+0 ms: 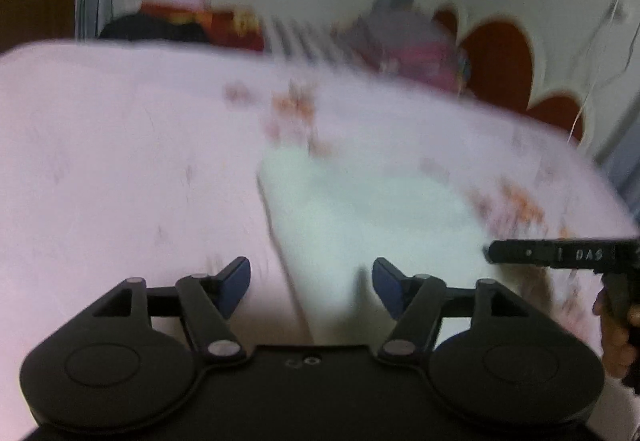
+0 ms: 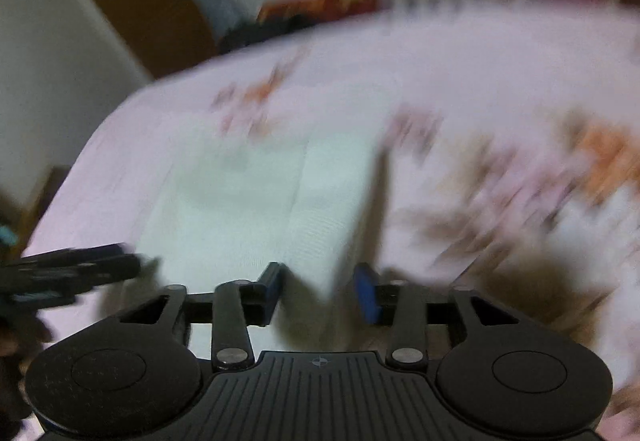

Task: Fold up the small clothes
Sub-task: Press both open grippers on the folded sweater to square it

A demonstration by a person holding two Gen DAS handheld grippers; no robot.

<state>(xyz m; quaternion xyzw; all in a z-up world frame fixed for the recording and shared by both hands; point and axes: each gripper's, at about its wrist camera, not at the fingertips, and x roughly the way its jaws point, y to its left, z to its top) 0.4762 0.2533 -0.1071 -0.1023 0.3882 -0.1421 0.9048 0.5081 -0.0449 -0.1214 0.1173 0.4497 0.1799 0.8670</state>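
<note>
A small white garment (image 1: 372, 209) lies folded flat on the pink bedsheet (image 1: 120, 161); it also shows in the right wrist view (image 2: 260, 201). Both views are motion-blurred. My left gripper (image 1: 311, 287) is open and empty, hovering above the garment's near left edge. My right gripper (image 2: 320, 291) is open and empty, just above the garment's near right corner. The right gripper shows at the right edge of the left wrist view (image 1: 560, 253); the left gripper shows at the left edge of the right wrist view (image 2: 72, 269).
The pink sheet has orange flower prints (image 2: 600, 153). Beyond the bed lie a pile of pink clothes (image 1: 416, 49) and red items (image 1: 200, 17). A white and red headboard (image 1: 520, 41) stands at the right, and a brown door (image 2: 132, 1) at the left.
</note>
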